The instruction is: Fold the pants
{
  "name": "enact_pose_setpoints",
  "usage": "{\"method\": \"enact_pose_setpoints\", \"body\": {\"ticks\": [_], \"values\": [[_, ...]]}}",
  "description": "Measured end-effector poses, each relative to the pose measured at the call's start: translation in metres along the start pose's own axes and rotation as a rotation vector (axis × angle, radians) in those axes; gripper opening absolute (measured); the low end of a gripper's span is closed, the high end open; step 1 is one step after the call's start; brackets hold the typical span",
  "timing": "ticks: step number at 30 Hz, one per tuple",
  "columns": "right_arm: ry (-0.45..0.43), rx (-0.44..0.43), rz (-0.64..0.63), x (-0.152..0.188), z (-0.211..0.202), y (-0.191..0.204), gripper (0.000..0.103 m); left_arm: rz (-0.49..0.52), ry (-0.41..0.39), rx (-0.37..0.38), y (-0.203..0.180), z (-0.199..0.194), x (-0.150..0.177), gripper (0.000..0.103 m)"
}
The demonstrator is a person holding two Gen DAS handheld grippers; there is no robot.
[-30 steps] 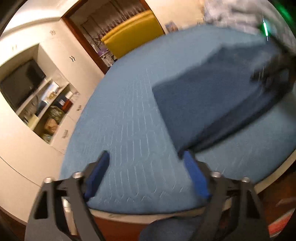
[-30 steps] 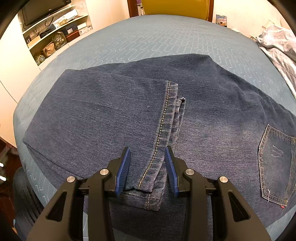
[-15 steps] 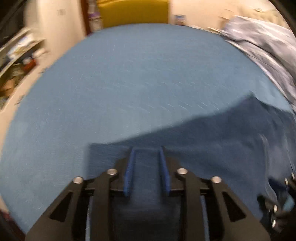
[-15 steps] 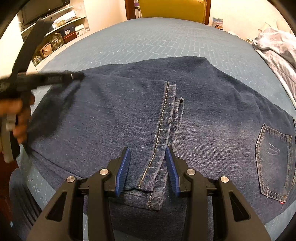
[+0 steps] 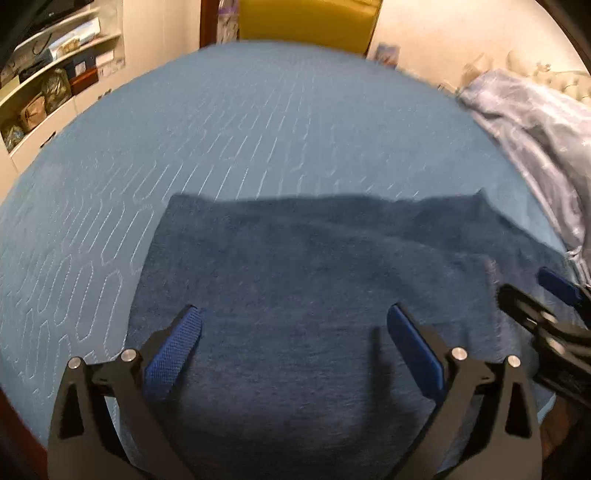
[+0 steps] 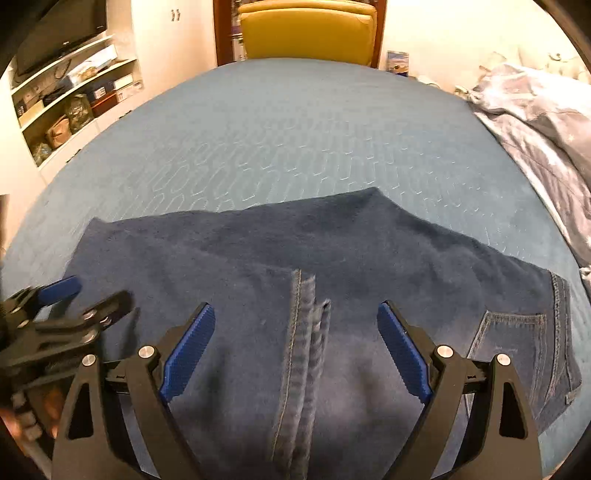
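Observation:
Dark blue denim pants lie folded on the blue quilted bed, leg hems on top near the middle and a back pocket at the right. My right gripper is open, its blue pads either side of the hems, holding nothing. My left gripper is open over the left part of the pants, empty. Each gripper shows at the edge of the other's view: the left one in the right wrist view, the right one in the left wrist view.
A crumpled grey-blue duvet lies on the bed's right side. A yellow chair stands beyond the far edge. White shelves with boxes and a TV line the left wall. The bed's near edge lies just under the grippers.
Both grippers opened wide. The right one let go of the leg hems and drew back slightly. The left one swung in over the left part of the pants.

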State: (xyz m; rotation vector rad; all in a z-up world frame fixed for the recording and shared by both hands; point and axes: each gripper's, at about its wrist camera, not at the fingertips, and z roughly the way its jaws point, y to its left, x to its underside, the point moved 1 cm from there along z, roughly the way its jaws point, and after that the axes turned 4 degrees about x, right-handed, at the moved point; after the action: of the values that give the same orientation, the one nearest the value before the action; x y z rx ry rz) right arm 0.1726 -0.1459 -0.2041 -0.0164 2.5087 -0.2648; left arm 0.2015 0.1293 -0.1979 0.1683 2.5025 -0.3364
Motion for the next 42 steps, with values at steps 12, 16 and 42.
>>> {"method": "enact_pose_setpoints", "body": {"ticks": [12, 16, 42], "values": [[0.102, -0.002, -0.005, 0.000, 0.036, 0.028, 0.077, 0.158, -0.075, -0.079, -0.025, -0.011, -0.029, 0.035], [0.128, -0.030, 0.035, 0.006, 0.046, 0.022, 0.078, 0.185, 0.051, -0.020, -0.025, 0.026, -0.033, 0.025], [0.036, -0.002, 0.005, 0.019, -0.009, 0.043, 0.070, 0.200, 0.000, -0.106, 0.003, -0.035, 0.074, 0.045]]}}
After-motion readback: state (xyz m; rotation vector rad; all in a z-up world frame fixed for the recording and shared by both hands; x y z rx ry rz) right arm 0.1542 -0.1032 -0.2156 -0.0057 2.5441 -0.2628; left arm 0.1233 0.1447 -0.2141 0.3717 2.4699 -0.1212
